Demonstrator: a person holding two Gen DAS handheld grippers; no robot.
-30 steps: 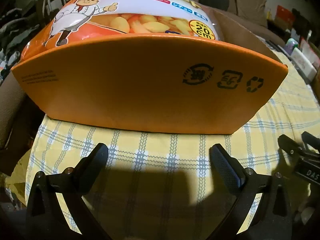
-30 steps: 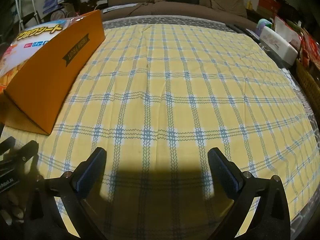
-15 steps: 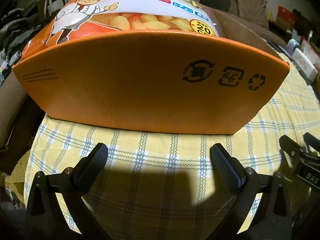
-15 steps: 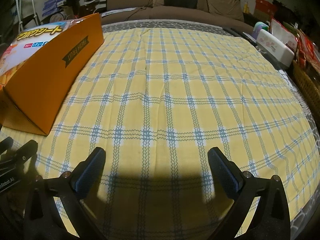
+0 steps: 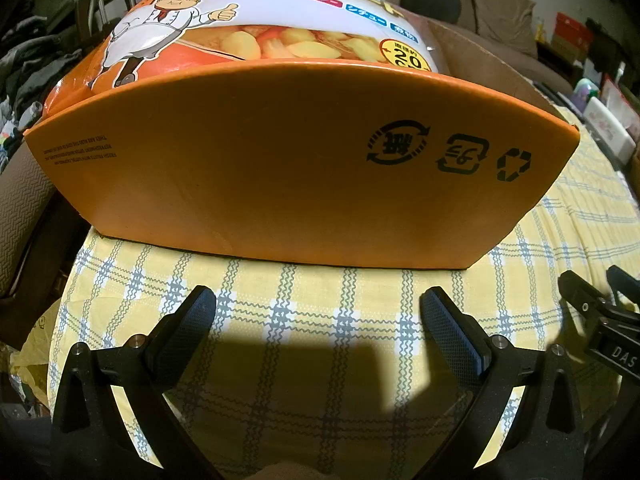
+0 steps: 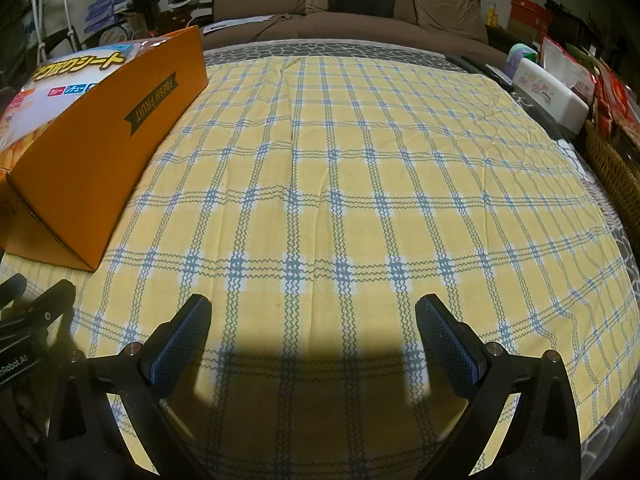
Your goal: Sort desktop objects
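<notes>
While both grippers' fingers (image 5: 200, 308) gape wide, orange box (image 6: 100, 152) ("FRESH FRUIT") on checked cloth (image 6: 360, 200).

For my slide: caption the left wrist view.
Open left gripper faces an orange box holding a printed packet on checked cloth.

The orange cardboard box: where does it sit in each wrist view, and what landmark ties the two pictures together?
Left wrist: the orange cardboard box fills the upper middle, straight ahead of the open left gripper.
Right wrist: it lies at the left edge, well left of the open right gripper.
Shared landmark: the yellow checked tablecloth under the box.
</notes>
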